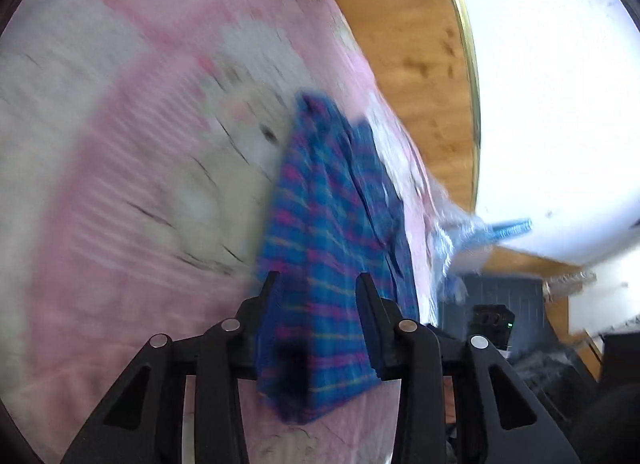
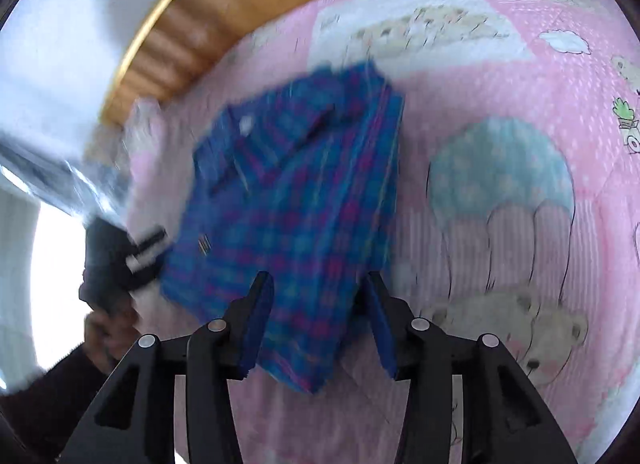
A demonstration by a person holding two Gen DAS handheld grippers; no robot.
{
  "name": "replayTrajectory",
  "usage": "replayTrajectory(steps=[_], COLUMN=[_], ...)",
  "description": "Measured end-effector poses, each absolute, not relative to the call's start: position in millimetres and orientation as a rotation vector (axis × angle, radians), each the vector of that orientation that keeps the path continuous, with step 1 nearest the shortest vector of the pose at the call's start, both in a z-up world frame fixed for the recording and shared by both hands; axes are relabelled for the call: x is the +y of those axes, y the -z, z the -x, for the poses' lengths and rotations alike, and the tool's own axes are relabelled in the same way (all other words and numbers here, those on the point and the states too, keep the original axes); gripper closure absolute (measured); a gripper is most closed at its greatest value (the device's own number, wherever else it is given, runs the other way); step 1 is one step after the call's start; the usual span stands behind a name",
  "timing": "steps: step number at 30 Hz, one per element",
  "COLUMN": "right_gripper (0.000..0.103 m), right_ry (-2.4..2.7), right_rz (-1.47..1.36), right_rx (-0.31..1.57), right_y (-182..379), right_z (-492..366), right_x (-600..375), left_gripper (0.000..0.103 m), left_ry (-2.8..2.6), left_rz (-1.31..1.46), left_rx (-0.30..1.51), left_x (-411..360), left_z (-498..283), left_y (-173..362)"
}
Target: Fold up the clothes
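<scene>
A blue plaid garment with pink and yellow lines lies folded on a pink bedspread. The left wrist view is blurred by motion. My left gripper is open, its two fingers standing either side of the garment's near end. In the right wrist view the same garment lies folded, collar part toward the far left. My right gripper is open too, straddling the near edge of the cloth. The left gripper shows blurred at the garment's left edge, held by a hand.
The bedspread is pink with teddy bears and a blue balloon. A wooden headboard with a gold trim meets a white wall. A pale blue cloth lies at the bed's edge. A dark device with a green light sits low right.
</scene>
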State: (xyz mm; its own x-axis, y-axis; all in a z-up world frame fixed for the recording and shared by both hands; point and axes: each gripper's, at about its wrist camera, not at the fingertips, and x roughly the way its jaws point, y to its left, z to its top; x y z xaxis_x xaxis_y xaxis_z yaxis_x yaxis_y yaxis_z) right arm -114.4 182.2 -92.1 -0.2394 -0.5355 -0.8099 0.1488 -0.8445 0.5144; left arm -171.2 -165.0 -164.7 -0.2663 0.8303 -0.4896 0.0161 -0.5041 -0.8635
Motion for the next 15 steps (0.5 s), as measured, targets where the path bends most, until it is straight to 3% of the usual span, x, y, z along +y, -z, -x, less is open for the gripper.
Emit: replayTrajectory(steps=[1,4,7,8,9,11,15], right_gripper=[0.067,0.070,0.082,0.095,0.097,0.100,0.100], right_ry=[2.126,2.139,2.162,2.164,2.171,2.196,2.189], right_rz=[-1.597,-1.605,-1.577,-1.570,-1.560,-1.535,-1.550], right_rx=[-0.438,-0.428,-0.434,-0.428,-0.418,-0.385,-0.388], right_y=[96,101,95,93,92,87,96], right_z=[111,112,117,119,121,122,124], right_x=[178,175,176,176,174,168,158], left_gripper=[0.065,0.065,0.065,0.072,0.101,0.102,0.102], left_ry=[-1.813,-1.833,-1.897,-1.914,-1.930,-1.982,-2.119], left_rz=[1.417,1.465,1.471,1.479,1.486,1.489,1.370], left_rx=[-1.034,-0.958,-0.893,-0.838,-0.783,-0.660,-0.678], left_x=[-157,-149,-149,-145,-140,-130,-143], left_z=[169,161,152,150,148,147,147], left_y=[165,161,147,143,138,124,86])
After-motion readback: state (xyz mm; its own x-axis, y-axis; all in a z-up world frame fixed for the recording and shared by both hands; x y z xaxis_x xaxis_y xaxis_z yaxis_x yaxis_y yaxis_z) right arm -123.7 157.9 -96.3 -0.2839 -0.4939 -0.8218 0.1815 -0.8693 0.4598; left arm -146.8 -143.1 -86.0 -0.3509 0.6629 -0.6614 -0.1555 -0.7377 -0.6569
